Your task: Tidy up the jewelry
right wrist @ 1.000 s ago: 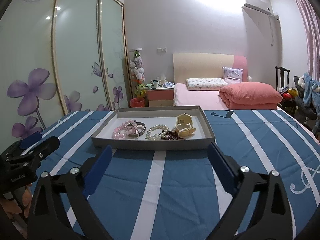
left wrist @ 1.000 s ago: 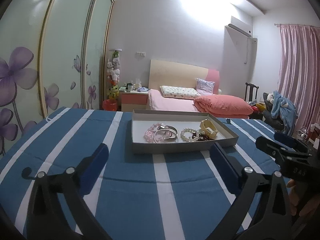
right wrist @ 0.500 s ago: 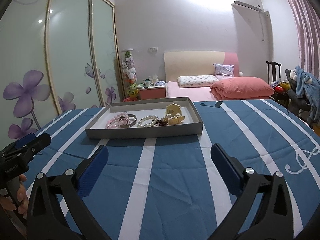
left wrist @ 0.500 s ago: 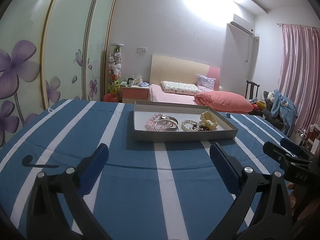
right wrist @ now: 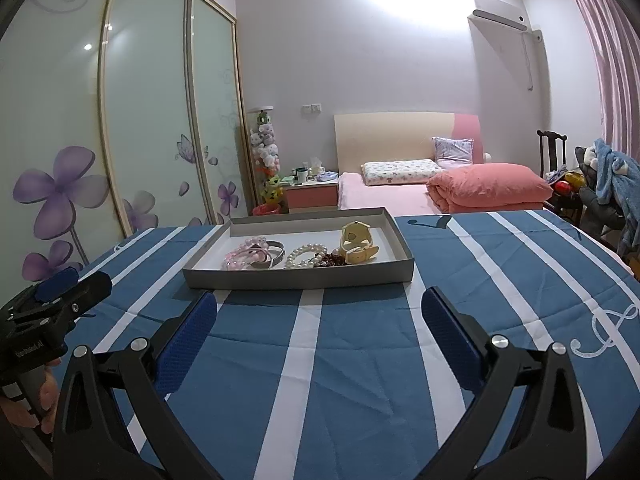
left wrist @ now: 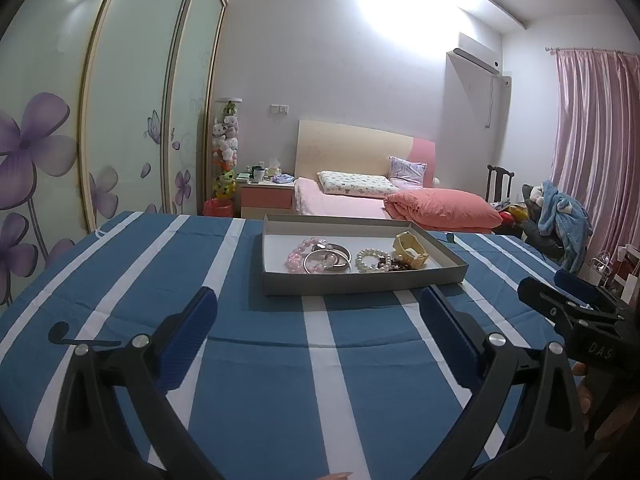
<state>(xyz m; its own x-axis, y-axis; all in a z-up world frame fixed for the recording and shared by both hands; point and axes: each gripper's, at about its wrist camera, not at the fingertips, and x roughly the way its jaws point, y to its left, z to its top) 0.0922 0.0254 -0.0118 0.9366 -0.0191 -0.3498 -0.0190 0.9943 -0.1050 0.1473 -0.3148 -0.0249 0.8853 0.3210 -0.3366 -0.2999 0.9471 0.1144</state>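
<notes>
A grey shallow tray (left wrist: pixel 360 282) (right wrist: pixel 300 278) sits on a blue and white striped cloth. In it lie a pink bead bracelet (left wrist: pixel 298 258) (right wrist: pixel 240 254), silver bangles (left wrist: pixel 326 260) (right wrist: pixel 276 248), a white pearl bracelet (left wrist: pixel 370 258) (right wrist: pixel 306 256), dark beads (left wrist: pixel 400 266) (right wrist: pixel 332 259) and a cream hexagonal watch or clip (left wrist: pixel 410 250) (right wrist: pixel 358 242). My left gripper (left wrist: pixel 318 334) is open and empty, short of the tray. My right gripper (right wrist: pixel 320 336) is open and empty, also short of the tray. Each gripper shows at the edge of the other's view.
The striped cloth (left wrist: pixel 248 360) (right wrist: pixel 500 280) covers the table. Behind it are a bed with a pink quilt (left wrist: pixel 440 206), a nightstand (left wrist: pixel 268 196), sliding wardrobe doors with purple flowers (right wrist: pixel 120 140) and a chair with clothes (left wrist: pixel 560 216).
Both views have shifted a little; the tray sits slightly lower and nearer than half a second ago. Both grippers stay open and empty.
</notes>
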